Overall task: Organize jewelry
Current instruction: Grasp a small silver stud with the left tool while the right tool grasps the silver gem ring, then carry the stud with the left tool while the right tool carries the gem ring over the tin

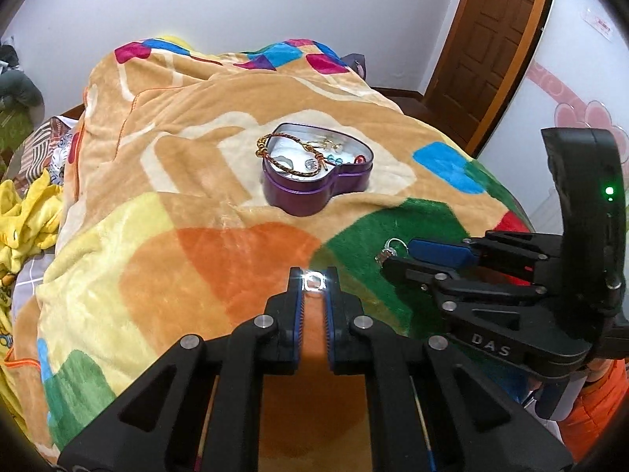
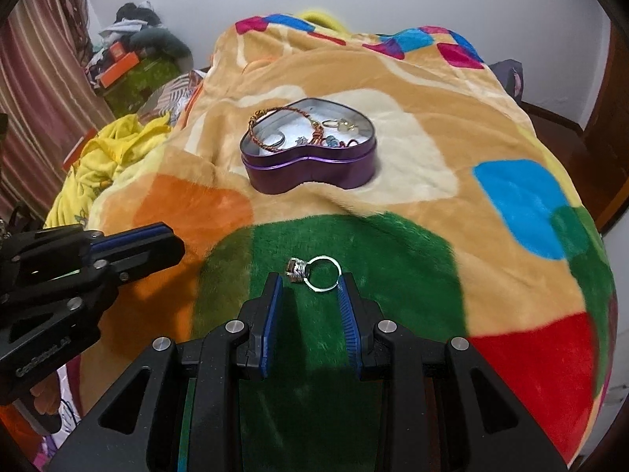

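Note:
A purple heart-shaped tin (image 1: 314,192) (image 2: 310,173) stands open on the blanket, with a braided bracelet (image 1: 275,149) (image 2: 275,118) draped over its rim and several small jewelry pieces inside. My left gripper (image 1: 313,275) is shut on a small silver ring (image 1: 313,282) at its fingertips, above the orange patch. My right gripper (image 2: 310,279) is open, its fingers on either side of a silver ring with a stone (image 2: 314,273) lying on the green patch; this ring also shows in the left wrist view (image 1: 389,249).
A colourful plush blanket (image 2: 432,149) covers the bed. Yellow cloth (image 2: 114,145) and clutter lie at the left side. A brown wooden door (image 1: 491,39) stands at the far right.

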### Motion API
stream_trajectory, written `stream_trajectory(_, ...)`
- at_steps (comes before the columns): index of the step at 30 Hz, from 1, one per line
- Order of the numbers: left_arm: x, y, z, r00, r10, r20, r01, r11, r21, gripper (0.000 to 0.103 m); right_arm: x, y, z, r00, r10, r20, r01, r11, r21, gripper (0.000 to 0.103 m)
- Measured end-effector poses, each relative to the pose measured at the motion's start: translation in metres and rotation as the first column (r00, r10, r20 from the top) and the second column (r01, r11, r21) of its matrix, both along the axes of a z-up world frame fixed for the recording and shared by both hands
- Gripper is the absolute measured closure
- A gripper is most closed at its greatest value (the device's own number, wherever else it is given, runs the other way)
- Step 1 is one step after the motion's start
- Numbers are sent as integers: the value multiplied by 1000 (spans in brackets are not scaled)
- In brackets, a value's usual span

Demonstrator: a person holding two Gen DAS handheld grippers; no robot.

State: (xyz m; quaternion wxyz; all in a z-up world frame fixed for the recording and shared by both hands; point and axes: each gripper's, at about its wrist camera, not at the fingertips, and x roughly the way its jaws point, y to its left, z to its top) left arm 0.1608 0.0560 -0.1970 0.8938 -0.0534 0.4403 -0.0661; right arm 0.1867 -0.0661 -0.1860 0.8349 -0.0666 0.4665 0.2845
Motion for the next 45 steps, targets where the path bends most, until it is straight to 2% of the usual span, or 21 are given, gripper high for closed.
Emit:
stream_trajectory(4, 2, 2, -2, 1000, 2, -2, -2, 1000, -6, 95, 3, 2, -3, 1000, 5, -4, -5, 1000, -8, 77)
stream_trajectory(8, 4, 1, -3, 1000, 3, -4, -3, 1000, -11, 95, 0, 6, -4, 999, 27, 29, -27, 999, -29, 77)
stream_trajectory(19, 6, -5, 7, 1000, 0, 18, 0, 1000, -9, 95, 3, 6, -2, 999, 31, 44, -31, 1000, 2, 78)
stream_trajectory(25, 8, -3, 19, 999, 8, 45, -7, 1000, -8, 95, -1, 4, 13, 994, 25, 102, -25, 1000, 5, 78)
stream_trajectory(45, 40, 5, 66, 984, 22, 178, -22, 1000, -3, 95, 14, -4, 72, 968, -37, 249, 8, 993, 115, 77)
